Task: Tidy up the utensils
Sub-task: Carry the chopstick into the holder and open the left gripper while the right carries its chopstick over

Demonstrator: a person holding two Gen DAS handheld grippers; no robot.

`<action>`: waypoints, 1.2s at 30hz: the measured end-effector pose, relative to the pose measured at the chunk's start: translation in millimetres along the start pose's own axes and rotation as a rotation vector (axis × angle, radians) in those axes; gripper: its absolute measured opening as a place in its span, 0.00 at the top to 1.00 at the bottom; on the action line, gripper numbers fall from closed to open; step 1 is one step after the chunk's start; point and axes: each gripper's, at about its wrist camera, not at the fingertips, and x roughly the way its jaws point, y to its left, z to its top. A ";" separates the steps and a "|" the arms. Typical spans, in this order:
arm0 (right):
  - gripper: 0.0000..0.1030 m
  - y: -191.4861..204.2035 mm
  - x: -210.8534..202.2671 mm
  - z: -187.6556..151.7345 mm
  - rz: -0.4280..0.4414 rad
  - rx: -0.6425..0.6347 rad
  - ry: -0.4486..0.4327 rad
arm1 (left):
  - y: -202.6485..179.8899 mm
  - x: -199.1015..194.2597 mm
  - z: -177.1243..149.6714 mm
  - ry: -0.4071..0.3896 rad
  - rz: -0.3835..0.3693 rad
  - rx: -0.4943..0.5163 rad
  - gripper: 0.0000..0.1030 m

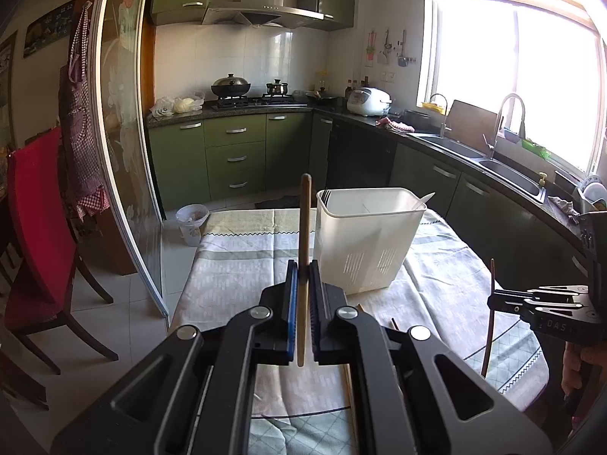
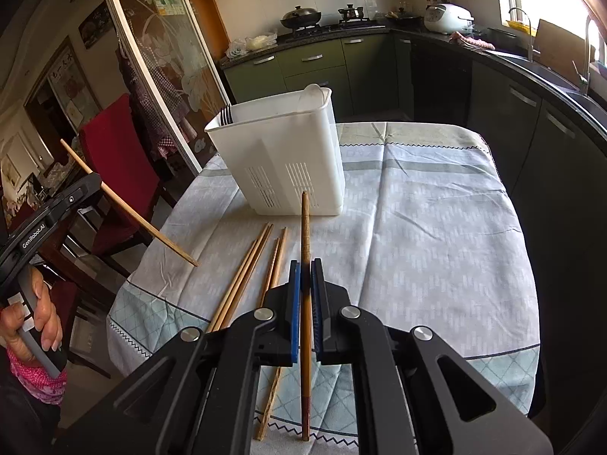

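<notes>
White plastic, slotted low on its walls, the utensil caddy (image 2: 280, 159) stands on the checked tablecloth (image 2: 417, 227) at about twelve o'clock from the right gripper (image 2: 305, 288), just ahead of it. That gripper is clamped on a dark wooden chopstick (image 2: 305, 235) whose long axis points straight at the caddy. The left gripper (image 1: 302, 288) pinches a paler chopstick (image 1: 303, 227) nearly upright, with the caddy at one o'clock. Both seem about equally near. Four loose chopsticks (image 2: 246, 273), thin and matte, lie at ten o'clock of the right gripper; fork tines (image 2: 226, 113) show inside the caddy.
</notes>
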 end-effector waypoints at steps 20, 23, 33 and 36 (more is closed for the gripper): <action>0.94 -26.7 -38.4 9.9 0.075 0.035 -0.087 | -46.9 -7.7 107.1 -0.137 -0.040 0.048 0.94; 0.94 -36.6 -38.7 8.8 0.084 0.056 -0.083 | -55.3 1.9 133.2 -0.151 -0.052 0.041 0.94; 0.93 -51.4 -40.4 6.4 0.107 0.078 -0.072 | -67.4 58.5 161.2 -0.141 -0.017 0.021 0.94; 0.94 -49.9 -41.5 8.4 0.124 0.078 -0.067 | -68.2 74.9 152.8 -0.100 -0.005 0.032 0.94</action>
